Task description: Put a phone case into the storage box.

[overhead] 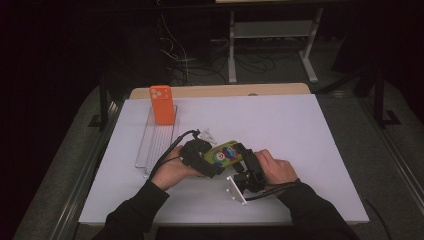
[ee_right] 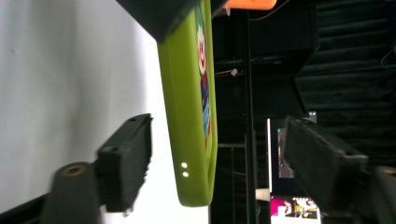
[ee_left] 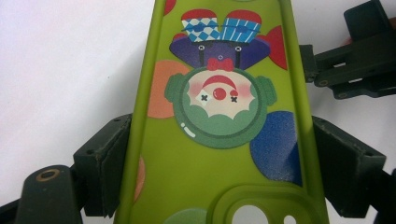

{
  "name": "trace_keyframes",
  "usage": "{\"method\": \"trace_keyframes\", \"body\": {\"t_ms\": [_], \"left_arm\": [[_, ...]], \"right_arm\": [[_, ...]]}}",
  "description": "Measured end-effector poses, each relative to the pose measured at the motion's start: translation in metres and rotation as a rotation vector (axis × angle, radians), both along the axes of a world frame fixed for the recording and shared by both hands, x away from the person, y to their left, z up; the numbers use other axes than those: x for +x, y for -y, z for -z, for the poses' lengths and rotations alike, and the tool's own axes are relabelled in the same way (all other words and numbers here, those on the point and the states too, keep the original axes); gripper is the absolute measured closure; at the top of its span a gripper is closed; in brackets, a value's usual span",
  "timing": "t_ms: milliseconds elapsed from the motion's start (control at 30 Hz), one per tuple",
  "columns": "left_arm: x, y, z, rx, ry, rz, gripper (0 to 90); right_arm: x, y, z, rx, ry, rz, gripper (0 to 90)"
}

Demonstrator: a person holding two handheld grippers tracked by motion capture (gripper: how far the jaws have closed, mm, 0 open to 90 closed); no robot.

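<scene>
Near the front middle of the white surface [overhead: 300,130], a green phone case [overhead: 223,151] is held just above it between the two grippers. Its back is lime green with a printed clown face: white face, red nose, green ruff-like ring, purple collar with a red bow, and a blue-and-white checked and striped hat. Coloured spots in orange, blue and red are scattered around the clown, and a raised camera cut-out sits at the end nearest the left gripper's camera. Seen edge-on in the right gripper view, the case [ee_right: 189,116] is slim with rounded corners and two small pale dots on its side. The left gripper [ee_left: 215,168] has its fingers pinching the case [ee_left: 205,154] by its two long edges. The right gripper [ee_right: 219,158] has its fingers spread on either side of the case's far end, with clear gaps and no contact. Farther off to the left, an orange case [overhead: 162,104] stands upright at the far end of a clear rack [overhead: 156,142].
</scene>
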State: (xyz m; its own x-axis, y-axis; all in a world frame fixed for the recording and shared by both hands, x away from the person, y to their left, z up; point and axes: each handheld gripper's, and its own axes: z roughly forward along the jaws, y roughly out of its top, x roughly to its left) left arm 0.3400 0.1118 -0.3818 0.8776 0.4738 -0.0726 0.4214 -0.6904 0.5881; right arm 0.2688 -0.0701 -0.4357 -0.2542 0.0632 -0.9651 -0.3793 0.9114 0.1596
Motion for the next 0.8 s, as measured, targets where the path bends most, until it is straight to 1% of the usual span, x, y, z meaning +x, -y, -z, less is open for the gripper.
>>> {"method": "trace_keyframes", "body": {"t_ms": [133,167,267,333,433,667,800], "left_arm": [[-0.0009,0.0007,-0.0003,-0.002,-0.005,0.001,15.5],[-0.0011,0.0008,-0.0001,-0.005,-0.001,0.001,15.5],[-0.0014,0.0009,-0.0007,-0.003,0.000,0.005,15.5],[-0.0015,0.0008,-0.0011,-0.002,0.001,0.009,15.5],[-0.0017,0.0011,-0.0008,-0.005,0.001,0.009,15.5],[-0.0015,0.0013,-0.0006,-0.006,-0.003,0.012,15.4],[-0.0009,0.0007,0.0000,-0.014,-0.008,0.008,15.2]], "right_arm": [[-0.0026,-0.0029,0.0022,-0.021,0.012,-0.013,35.1],[-0.0037,-0.0032,0.0014,-0.042,-0.006,-0.002,37.2],[-0.0039,-0.0041,0.0036,-0.053,-0.005,0.001,45.2],[-0.0044,-0.0042,0.0051,-0.055,0.007,0.008,49.7],[-0.0050,-0.0049,0.0056,-0.063,0.012,0.004,57.2],[-0.0071,-0.0067,0.0079,-0.092,0.003,-0.009,72.3],[-0.0077,-0.0071,0.0082,-0.100,-0.003,-0.008,74.7]]}}
